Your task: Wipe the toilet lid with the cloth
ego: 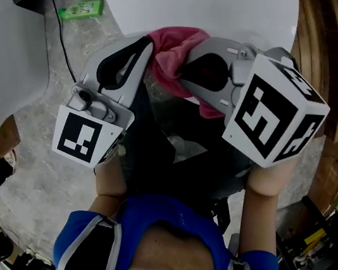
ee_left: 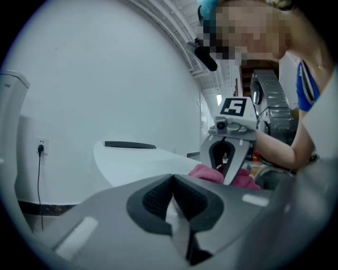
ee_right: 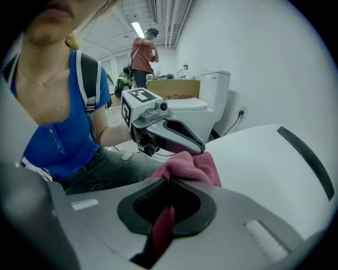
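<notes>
Right, biggest first: white toilet lid [ego: 197,7] is down and fills the top of the head view, its near edge just ahead of both tools. No wiping contact that I can confirm.

Second toilet [ego: 1,64] stands well apart on the left; not relevant.

Right gripper [ego: 192,71] is clamped on the pink cloth [ego: 170,48]. Its own view shows a fold pinched between the jaws, with a tail hanging below and the bulk bunched ahead of the tips.

Left gripper [ego: 140,56] has its jaws together and nothing between them. It sits just beside the cloth, tips aimed at the lid.

The cloth is at the near edge of the lid, between the two tools. I can't tell whether it touches the lid.

Handling, my read: the cloth is light, soft microfibre that bunches easily and won't slip out of the pads. The lid is smooth, hard and slick. The current grip is on a fold, which is fine. Keep the bunched mass under the tips so fabric, not jaw, meets the lid. The free tool could flatten the wad first.
</notes>
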A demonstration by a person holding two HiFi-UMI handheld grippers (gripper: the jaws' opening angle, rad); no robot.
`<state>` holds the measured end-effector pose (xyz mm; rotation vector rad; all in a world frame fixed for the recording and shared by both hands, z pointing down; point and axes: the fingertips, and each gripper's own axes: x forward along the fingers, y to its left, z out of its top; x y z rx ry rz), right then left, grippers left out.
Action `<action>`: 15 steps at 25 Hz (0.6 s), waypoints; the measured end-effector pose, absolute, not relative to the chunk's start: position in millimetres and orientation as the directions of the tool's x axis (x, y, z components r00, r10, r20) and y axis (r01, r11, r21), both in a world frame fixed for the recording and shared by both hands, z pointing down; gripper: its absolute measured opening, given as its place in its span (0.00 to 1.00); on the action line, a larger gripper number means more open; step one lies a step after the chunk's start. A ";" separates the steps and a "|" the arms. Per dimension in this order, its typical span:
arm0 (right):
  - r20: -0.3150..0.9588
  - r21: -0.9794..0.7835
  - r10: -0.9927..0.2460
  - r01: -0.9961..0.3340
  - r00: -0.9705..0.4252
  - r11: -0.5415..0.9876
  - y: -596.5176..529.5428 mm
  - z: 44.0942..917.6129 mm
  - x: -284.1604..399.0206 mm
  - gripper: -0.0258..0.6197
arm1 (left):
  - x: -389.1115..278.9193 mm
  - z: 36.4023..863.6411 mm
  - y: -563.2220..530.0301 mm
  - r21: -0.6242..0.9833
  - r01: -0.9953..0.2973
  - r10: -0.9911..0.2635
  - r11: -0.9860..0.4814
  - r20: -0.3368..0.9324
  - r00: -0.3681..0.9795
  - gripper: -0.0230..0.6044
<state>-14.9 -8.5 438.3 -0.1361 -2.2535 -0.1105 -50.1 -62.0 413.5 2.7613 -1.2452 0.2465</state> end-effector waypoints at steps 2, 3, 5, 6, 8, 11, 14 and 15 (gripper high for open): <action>0.768 0.017 0.066 0.124 -0.637 0.992 -8.8 436.5 -7.8 0.06 | -48.2 412.6 -59.7 0.027 -0.739 -0.724 -0.673 0.180 0.666 0.04; 0.767 0.011 0.066 0.116 -0.639 0.993 -9.3 436.4 -2.7 0.06 | -46.6 412.5 -59.4 0.030 -0.736 -0.721 -0.676 0.176 0.670 0.04; 0.766 0.007 0.057 0.096 -0.641 0.995 -10.9 437.4 12.1 0.06 | -39.0 411.5 -60.4 0.042 -0.732 -0.719 -0.680 0.160 0.676 0.04; 0.765 0.008 0.049 0.085 -0.642 0.996 -11.7 438.0 19.6 0.06 | -34.0 410.8 -60.9 0.045 -0.729 -0.716 -0.683 0.151 0.681 0.04; 0.762 0.010 0.032 0.061 -0.646 0.998 -13.2 438.3 25.7 0.06 | -30.5 409.7 -61.1 0.046 -0.719 -0.709 -0.693 0.139 0.692 0.04; 0.755 0.010 0.014 0.033 -0.655 0.999 -14.8 437.6 27.1 0.06 | -31.1 409.0 -61.3 0.037 -0.712 -0.703 -0.701 0.137 0.698 0.04; 0.751 0.009 0.005 0.018 -0.660 1.000 -16.7 438.5 43.6 0.06 | -21.3 411.1 -63.3 0.016 -0.713 -0.703 -0.701 0.153 0.695 0.04; 0.749 0.007 0.004 0.014 -0.663 1.000 -17.2 439.0 49.1 0.06 | -18.8 411.7 -64.1 0.015 -0.712 -0.702 -0.702 0.155 0.695 0.04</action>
